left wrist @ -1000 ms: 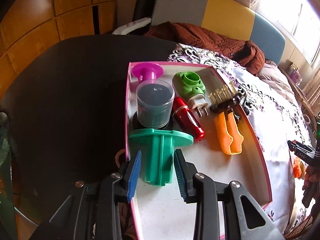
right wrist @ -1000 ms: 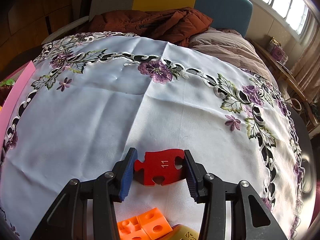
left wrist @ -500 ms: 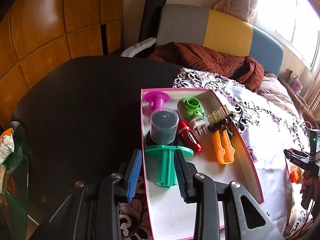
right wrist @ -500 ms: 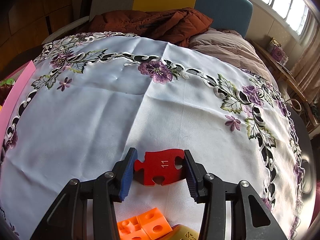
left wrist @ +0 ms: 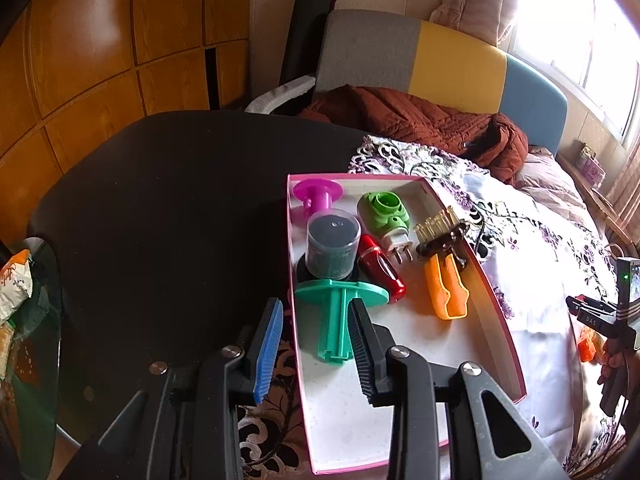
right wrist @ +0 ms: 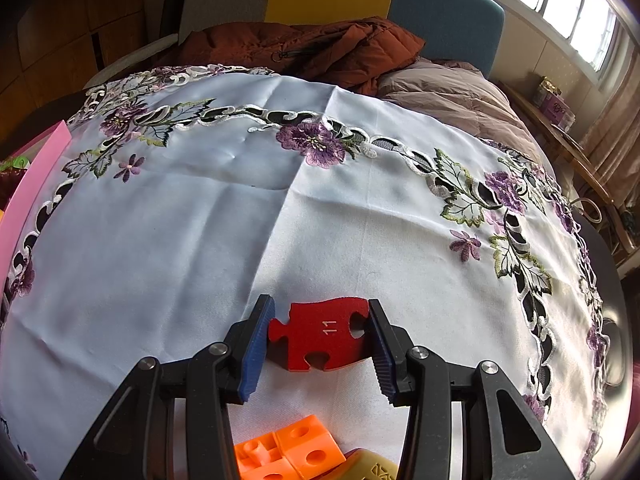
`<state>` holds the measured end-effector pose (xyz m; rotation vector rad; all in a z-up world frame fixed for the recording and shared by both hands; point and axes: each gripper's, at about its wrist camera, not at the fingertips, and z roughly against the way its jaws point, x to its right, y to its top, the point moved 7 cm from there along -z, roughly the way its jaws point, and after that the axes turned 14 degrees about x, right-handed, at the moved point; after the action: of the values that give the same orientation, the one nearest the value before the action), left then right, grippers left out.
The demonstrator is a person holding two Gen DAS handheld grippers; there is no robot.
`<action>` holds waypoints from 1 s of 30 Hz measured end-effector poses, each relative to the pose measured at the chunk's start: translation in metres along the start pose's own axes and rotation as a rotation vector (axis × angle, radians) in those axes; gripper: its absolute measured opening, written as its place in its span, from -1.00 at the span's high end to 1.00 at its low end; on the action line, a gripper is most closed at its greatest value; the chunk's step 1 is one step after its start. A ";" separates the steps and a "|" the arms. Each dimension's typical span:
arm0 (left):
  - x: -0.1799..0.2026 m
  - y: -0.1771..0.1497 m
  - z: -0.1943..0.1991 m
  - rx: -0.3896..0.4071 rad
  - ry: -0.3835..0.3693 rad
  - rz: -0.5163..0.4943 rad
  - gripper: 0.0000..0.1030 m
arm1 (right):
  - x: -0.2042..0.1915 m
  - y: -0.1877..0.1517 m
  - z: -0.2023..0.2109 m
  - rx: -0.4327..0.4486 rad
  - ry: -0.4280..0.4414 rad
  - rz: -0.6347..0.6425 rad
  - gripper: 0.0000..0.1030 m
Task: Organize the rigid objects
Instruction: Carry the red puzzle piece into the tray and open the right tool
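Note:
In the left wrist view a pink-rimmed box (left wrist: 496, 300) holds a teal spool (left wrist: 336, 308), a magenta spool (left wrist: 316, 194), a clear jar (left wrist: 331, 248), a red cylinder (left wrist: 380, 268), a green plug (left wrist: 386, 212) and orange-handled pliers (left wrist: 444, 284). My left gripper (left wrist: 316, 336) is open and raised above the box's near left rim, empty. In the right wrist view my right gripper (right wrist: 318, 340) is shut on a red puzzle piece (right wrist: 320, 334) marked 11, just above the white floral tablecloth (right wrist: 280, 200).
Orange cubes (right wrist: 288, 454) and a yellow block (right wrist: 370, 466) lie on the cloth below the right gripper. The pink box edge (right wrist: 28, 192) shows at far left. A brown jacket (right wrist: 304, 48) lies on the sofa behind. The dark table (left wrist: 160, 208) extends left of the box.
My left gripper has risen and drawn back from the teal spool, which stays lying in the box. The right gripper has not moved.

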<state>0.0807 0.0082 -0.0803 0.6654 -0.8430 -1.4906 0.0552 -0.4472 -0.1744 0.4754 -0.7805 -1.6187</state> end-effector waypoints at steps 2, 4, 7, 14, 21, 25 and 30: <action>-0.002 0.003 0.005 0.020 0.003 0.000 0.35 | 0.000 0.000 0.000 -0.003 -0.005 -0.002 0.10; -0.005 0.005 0.009 0.038 0.006 -0.002 0.35 | -0.001 0.000 0.000 -0.008 -0.017 -0.004 0.10; -0.009 0.008 0.012 0.051 0.003 -0.001 0.35 | -0.001 0.000 0.000 -0.017 -0.045 -0.007 0.10; -0.022 0.003 0.011 0.034 0.012 0.031 0.35 | -0.009 0.003 0.003 -0.047 -0.154 0.014 0.10; -0.038 -0.010 0.009 0.006 0.031 0.055 0.35 | -0.028 0.019 0.026 -0.013 -0.115 -0.044 0.10; -0.047 -0.013 0.009 0.008 0.048 0.079 0.35 | -0.072 0.044 0.060 0.086 0.035 -0.035 0.10; -0.053 -0.010 0.010 0.017 0.052 0.095 0.35 | -0.167 0.070 0.108 0.189 0.279 0.087 0.10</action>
<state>0.0722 0.0622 -0.0872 0.6647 -0.8369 -1.3771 0.0635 -0.2646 -0.0693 0.7741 -0.7347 -1.3677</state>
